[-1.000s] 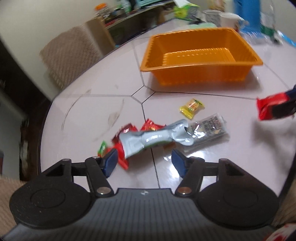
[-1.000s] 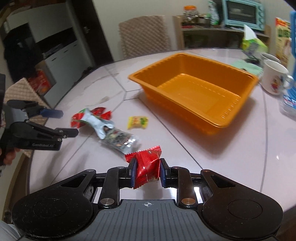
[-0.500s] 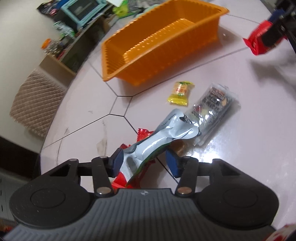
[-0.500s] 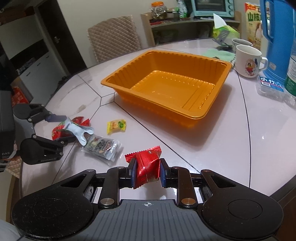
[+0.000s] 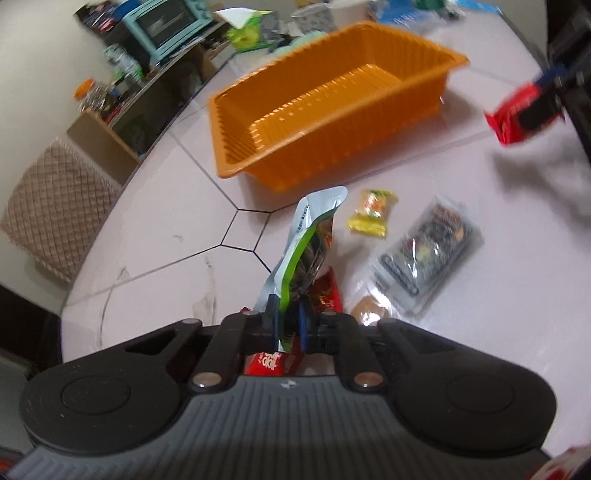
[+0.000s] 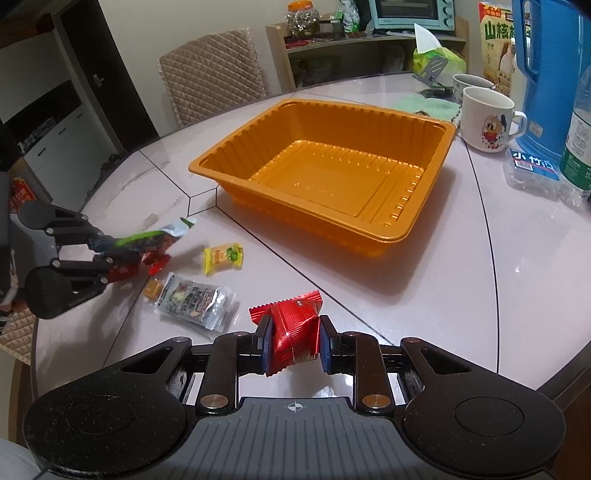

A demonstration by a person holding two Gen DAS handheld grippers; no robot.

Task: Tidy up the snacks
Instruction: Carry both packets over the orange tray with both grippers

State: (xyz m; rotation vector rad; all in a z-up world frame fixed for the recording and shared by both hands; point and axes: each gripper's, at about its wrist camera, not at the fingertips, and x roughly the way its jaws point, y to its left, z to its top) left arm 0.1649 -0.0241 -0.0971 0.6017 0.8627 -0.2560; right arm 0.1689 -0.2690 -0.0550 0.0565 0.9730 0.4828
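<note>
My left gripper [image 5: 288, 325] is shut on a silver and green snack packet [image 5: 308, 236] and holds it off the table; it also shows in the right wrist view [image 6: 155, 238]. My right gripper [image 6: 293, 343] is shut on a red snack packet [image 6: 293, 328], held above the table in front of the empty orange tray [image 6: 424, 218]. A yellow candy [image 6: 223, 258], a clear packet of mixed snacks [image 6: 195, 301], red packets [image 6: 157, 264] and a small brown sweet [image 6: 152, 288] lie on the table.
Two white mugs [image 6: 485, 122], a blue jug [image 6: 554, 70], a water bottle [image 6: 580, 133] and a clear plastic pack [image 6: 532, 173] stand right of the tray. A quilted chair [image 6: 212, 85] and a shelf with a toaster oven [image 6: 410, 14] are behind the table.
My left gripper has closed on the silver and green packet and lifted it off the pile. My right gripper has kept hold of the red packet and shifted a little.
</note>
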